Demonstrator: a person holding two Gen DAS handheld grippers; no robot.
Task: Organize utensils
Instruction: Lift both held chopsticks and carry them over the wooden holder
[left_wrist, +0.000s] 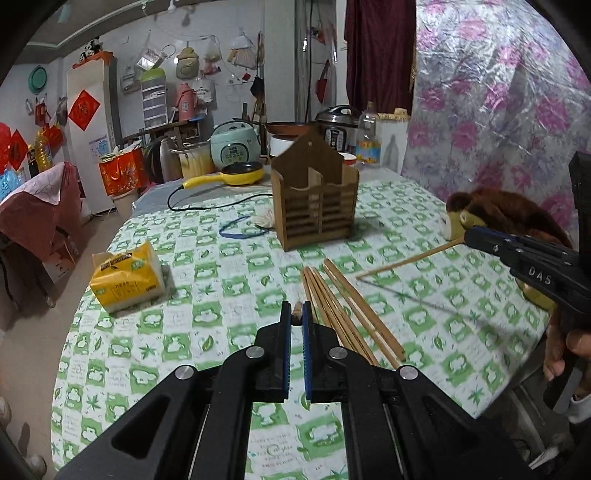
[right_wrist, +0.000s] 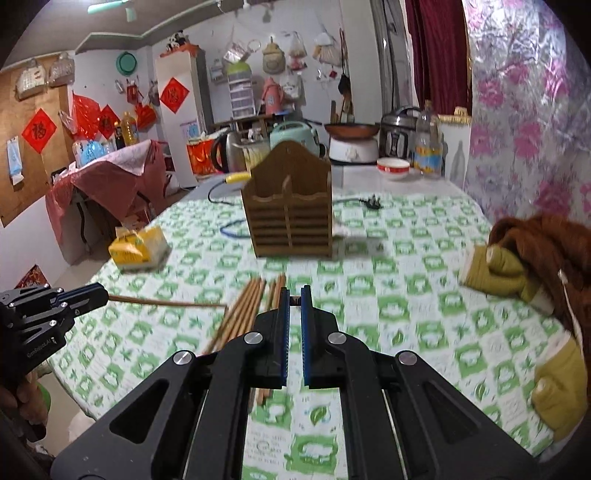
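Chopstick (left_wrist: 406, 260) pinched in each tongs

Wooden chopsticks (left_wrist: 343, 314) bundled on cloth; slatted holder (left_wrist: 316, 206) upright beyond

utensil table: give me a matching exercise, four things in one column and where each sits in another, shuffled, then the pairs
Things:
1. wooden holder
2. tissue pack
3. loose chopsticks
4. plush toy

Places, as the left wrist view shows them:
A. lying flat on the tablecloth, nearer than the holder
B. at the table's right edge
C. upright near the middle of the table
D. near the table's left edge

Pairs: 1-C, 2-D, 3-A, 4-B
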